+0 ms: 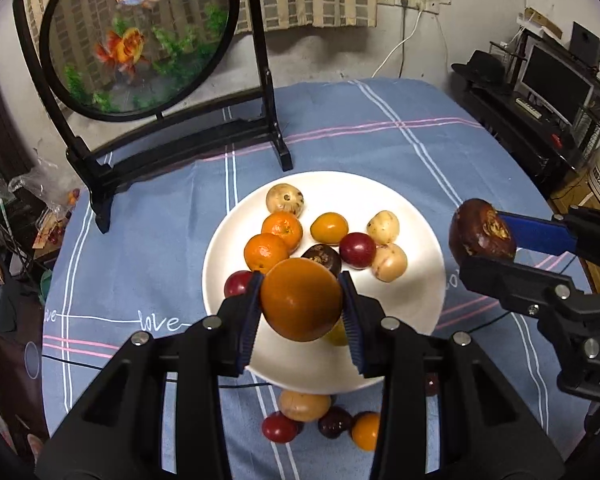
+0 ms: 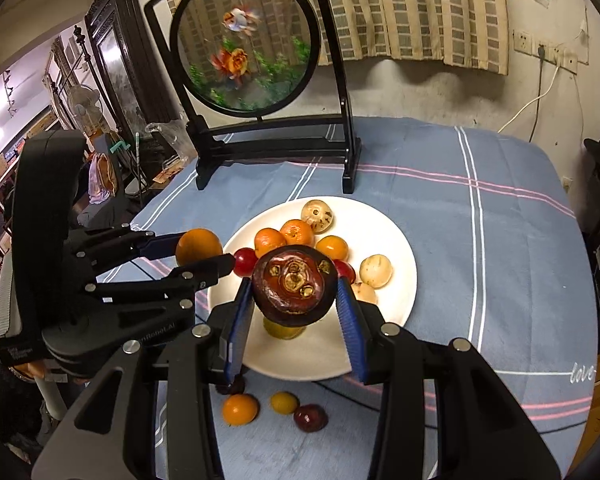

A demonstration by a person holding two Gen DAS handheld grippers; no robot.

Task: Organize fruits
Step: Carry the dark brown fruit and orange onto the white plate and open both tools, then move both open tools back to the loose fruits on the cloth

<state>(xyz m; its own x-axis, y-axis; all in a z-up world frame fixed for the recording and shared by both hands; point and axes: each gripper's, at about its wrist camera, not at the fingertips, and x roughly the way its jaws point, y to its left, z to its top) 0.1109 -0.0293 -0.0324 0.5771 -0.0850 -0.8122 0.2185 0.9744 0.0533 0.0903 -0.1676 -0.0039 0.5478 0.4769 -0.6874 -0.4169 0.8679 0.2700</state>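
My left gripper is shut on an orange fruit, held above the near edge of a white plate. The right wrist view shows this left gripper with the orange fruit at the plate's left rim. My right gripper is shut on a dark brown mangosteen over the white plate; the left wrist view has this right gripper and mangosteen right of the plate. Several fruits lie on the plate: oranges, a red plum, pale round fruits.
Several loose fruits lie on the blue striped tablecloth in front of the plate, others near my right gripper. A black-framed round goldfish screen stands at the table's back left. Shelves with a monitor stand at the right.
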